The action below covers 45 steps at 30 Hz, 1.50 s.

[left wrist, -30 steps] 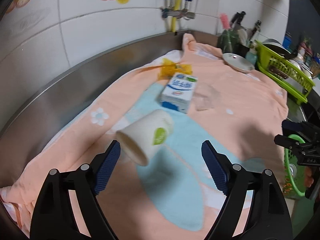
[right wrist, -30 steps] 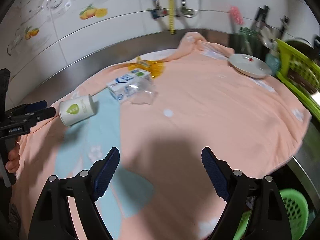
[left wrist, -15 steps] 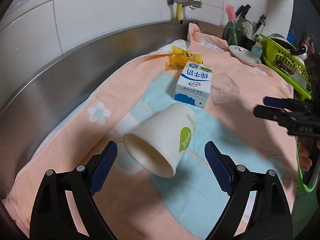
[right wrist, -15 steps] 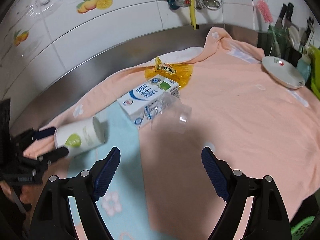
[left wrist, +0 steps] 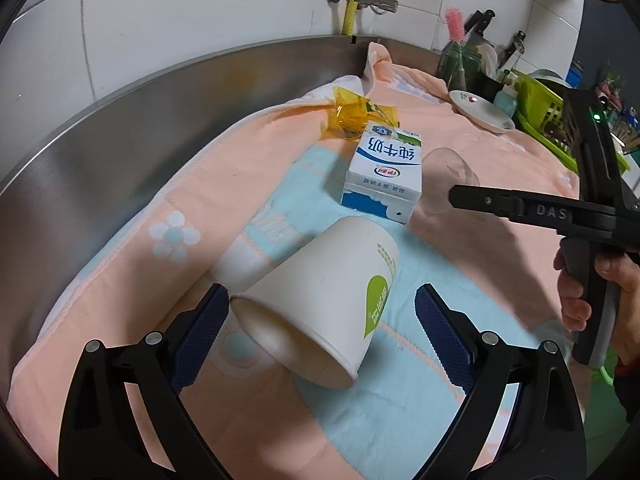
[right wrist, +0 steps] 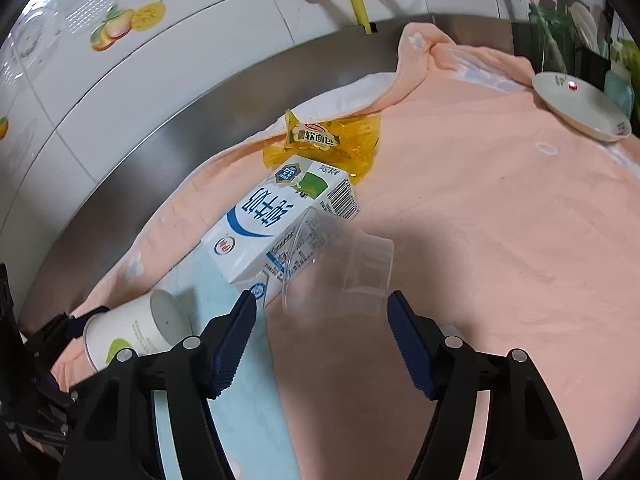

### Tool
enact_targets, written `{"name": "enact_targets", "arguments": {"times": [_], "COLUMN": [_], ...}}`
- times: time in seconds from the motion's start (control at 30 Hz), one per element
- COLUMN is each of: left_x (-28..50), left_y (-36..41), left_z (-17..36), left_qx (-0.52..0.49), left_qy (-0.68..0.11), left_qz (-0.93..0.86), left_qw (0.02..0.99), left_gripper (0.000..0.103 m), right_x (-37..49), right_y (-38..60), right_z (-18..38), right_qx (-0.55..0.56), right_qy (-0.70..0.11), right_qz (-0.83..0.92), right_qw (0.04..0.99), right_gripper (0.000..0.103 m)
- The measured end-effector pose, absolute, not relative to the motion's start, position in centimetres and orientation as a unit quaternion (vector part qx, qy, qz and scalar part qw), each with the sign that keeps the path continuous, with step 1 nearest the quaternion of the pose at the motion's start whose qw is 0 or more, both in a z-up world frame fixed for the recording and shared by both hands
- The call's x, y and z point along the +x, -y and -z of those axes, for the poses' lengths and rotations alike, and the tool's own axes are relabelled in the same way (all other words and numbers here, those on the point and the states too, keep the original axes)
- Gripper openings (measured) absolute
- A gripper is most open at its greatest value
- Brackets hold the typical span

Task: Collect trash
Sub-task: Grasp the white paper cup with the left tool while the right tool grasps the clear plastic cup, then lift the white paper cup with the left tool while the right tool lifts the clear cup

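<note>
Both tongs moved in closer: left tongs (left wrist: 322,320) now gape around the tipped white paper cup (left wrist: 320,300), right tongs (right wrist: 320,336) spread wide around the clear plastic cup (right wrist: 340,264).

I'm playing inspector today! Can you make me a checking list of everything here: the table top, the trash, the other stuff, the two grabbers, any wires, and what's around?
Surface: peach towel with a light blue patch, spread over a steel counter.
Job's things: white paper cup on its side; milk carton lying flat; clear plastic cup on its side against the carton; yellow wrapper behind the carton.
Clutter: white dish on the towel's far edge.
Grippers: left gripper open around the paper cup's mouth; right gripper open, just short of the clear plastic cup.
Cables: nothing seen.
Surroundings: white tiled wall, pipes with a yellow hose, green rack.
</note>
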<state>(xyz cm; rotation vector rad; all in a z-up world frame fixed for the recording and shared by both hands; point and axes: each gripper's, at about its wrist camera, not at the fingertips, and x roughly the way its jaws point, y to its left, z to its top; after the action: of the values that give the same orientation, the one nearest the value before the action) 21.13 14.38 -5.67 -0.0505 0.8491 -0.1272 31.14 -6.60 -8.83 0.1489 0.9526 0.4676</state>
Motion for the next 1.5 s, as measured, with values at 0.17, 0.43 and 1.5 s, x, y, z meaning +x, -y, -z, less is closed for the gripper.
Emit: {"name": "enact_targets", "arguments": {"times": [0.17, 0.43, 1.5], "left_x": [21.5, 21.2, 21.6], "left_y": [-14.1, -13.8, -9.6], "left_z": [5.7, 5.6, 6.2], "left_qx": [-0.018, -0.007, 0.114], "left_qy": [-0.409, -0.401, -0.43], "left_qz": [0.061, 0.06, 0.103], "left_qw": [0.91, 0.914, 0.89], "left_gripper": [0.091, 0.078, 0.088], "right_x": [31.7, 30.8, 23.9], "right_y": [6.6, 6.7, 11.6], "right_z": [9.4, 9.1, 7.0], "right_qx": [0.074, 0.069, 0.077], "right_qy": [-0.462, -0.456, -0.442], "right_qz": [-0.212, -0.223, -0.227], "right_qw": [0.858, 0.859, 0.864], "right_gripper": [0.051, 0.05, 0.05]}}
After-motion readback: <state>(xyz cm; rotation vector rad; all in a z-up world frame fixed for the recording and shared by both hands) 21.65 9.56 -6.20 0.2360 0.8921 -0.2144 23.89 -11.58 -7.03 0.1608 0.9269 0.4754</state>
